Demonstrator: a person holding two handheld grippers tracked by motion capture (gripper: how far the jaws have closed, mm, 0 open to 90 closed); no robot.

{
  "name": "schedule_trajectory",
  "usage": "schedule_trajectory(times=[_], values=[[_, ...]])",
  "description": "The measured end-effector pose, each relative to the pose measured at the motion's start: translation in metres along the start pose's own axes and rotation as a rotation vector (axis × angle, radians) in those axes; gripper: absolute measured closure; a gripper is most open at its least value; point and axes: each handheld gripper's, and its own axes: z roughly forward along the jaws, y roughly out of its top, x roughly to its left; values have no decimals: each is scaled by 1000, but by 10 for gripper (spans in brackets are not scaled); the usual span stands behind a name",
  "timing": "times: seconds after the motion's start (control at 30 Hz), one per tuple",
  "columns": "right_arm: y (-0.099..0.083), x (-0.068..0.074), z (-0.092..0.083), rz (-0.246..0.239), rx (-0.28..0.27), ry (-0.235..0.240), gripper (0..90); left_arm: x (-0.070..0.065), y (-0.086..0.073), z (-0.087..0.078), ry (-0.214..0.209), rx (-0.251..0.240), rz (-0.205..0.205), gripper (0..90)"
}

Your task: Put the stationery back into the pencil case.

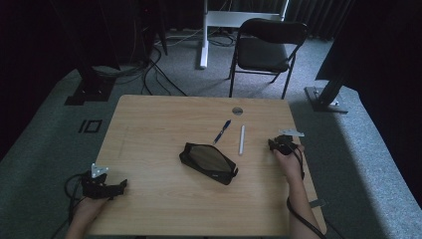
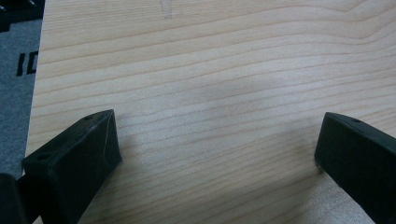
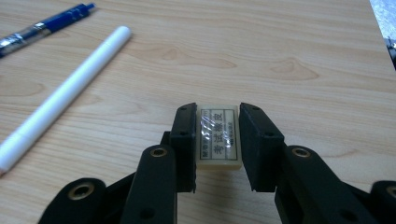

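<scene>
A small cream eraser (image 3: 218, 136) w/ printed label sits between the jaws of the right gripper (image 3: 217, 140), which is clenched on it; the pads look pressed to both long sides, eraser lying flat on the wooden table (image 1: 149, 199), so it seems gripped but not yet lifted. In the high view the right gripper (image 1: 275, 145) is at the table's right edge, hand (image 1: 291, 159) behind it, jaws pointing left toward the middle. Just left of it lies a white pen (image 1: 242, 139), and farther left a blue pen (image 1: 222, 131), both loose and roughly parallel, apart from each other. Near the centre is a black pencil case (image 1: 207, 163), lying open on its side w/ mouth facing up, prob. so the stationery can be dropped in; the eraser looks like the first item headed there. The left gripper (image 1: 122, 185) rests at the near left corner, well apart from everything; its jaws stand wide w/ bare wood between them, i.e. released, holding nothing, likely waiting to steady the case.
</scene>
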Motion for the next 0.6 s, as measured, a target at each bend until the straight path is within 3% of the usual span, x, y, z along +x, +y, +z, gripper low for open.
schedule_trajectory(times=[0.6], values=[[18, 25, -26, -73, -45, 58, 681, 0, 0, 0, 0, 1, 2, 1]])
